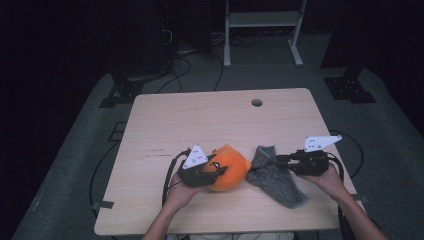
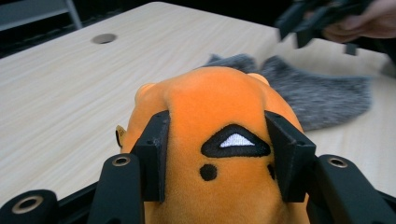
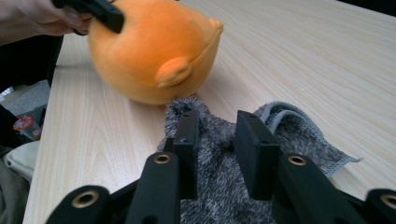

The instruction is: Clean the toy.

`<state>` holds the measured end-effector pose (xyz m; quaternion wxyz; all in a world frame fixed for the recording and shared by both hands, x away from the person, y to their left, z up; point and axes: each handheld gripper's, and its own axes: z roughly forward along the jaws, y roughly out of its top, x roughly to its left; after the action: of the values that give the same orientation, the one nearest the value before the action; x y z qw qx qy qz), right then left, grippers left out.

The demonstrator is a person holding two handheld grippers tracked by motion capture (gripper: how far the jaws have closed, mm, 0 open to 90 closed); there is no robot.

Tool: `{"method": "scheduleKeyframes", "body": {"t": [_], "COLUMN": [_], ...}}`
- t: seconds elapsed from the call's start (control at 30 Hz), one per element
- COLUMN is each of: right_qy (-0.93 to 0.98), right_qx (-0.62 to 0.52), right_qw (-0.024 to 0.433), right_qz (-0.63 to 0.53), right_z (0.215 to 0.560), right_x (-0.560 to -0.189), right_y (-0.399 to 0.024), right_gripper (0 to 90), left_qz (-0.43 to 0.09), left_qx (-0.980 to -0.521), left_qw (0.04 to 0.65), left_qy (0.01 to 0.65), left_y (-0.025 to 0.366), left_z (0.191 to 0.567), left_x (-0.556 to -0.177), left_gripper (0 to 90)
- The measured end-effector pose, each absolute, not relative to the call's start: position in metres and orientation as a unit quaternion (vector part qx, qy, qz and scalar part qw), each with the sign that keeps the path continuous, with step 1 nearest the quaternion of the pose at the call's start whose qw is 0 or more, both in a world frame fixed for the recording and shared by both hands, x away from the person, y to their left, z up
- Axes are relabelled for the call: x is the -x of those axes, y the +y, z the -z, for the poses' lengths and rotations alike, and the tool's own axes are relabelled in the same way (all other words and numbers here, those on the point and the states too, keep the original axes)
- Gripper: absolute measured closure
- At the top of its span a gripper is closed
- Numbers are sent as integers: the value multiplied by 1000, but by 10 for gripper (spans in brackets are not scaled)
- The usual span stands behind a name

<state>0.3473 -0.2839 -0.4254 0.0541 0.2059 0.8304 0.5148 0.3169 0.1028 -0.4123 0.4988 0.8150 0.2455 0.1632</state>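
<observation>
An orange plush toy (image 1: 231,165) with a black-and-white stitched eye lies near the front middle of the wooden table (image 1: 200,115). My left gripper (image 1: 216,171) is shut on it, one black jaw pressed into each side of the plush (image 2: 219,102). Just right of the toy lies a grey fuzzy cloth (image 1: 277,182). My right gripper (image 1: 278,161) is low over the cloth's near edge, its jaws a little apart with the cloth (image 3: 299,135) under and between them (image 3: 218,119). The plush (image 3: 154,51) touches the cloth's far end.
A round cable hole (image 1: 257,102) sits near the table's far edge. Behind the table stand a white metal frame (image 1: 262,20) and dark stand bases (image 1: 350,87), with cables on the grey floor. Bare tabletop spreads to the left and the back.
</observation>
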Motion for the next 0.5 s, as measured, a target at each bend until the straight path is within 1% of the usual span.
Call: {"method": "scheduleKeyframes", "body": {"t": [0.2, 0.3, 0.5], "right_qy": [824, 820, 815], "right_qx": [-205, -205, -208], "right_qw": [55, 58, 62], "right_qz": [-525, -531, -537], "right_z": [424, 422, 420], "right_x": [-343, -341, -338], "right_y": [-284, -283, -284], "right_gripper": [650, 617, 586], "left_qz": [-186, -204, -214], "left_qx": [-815, -817, -816], "left_qw": [485, 472, 465], "left_qy": [255, 261, 270], "left_y": [111, 113, 120], "left_z": [411, 410, 409], "left_x": [-329, -342, -357], "left_gripper": [476, 474, 471]}}
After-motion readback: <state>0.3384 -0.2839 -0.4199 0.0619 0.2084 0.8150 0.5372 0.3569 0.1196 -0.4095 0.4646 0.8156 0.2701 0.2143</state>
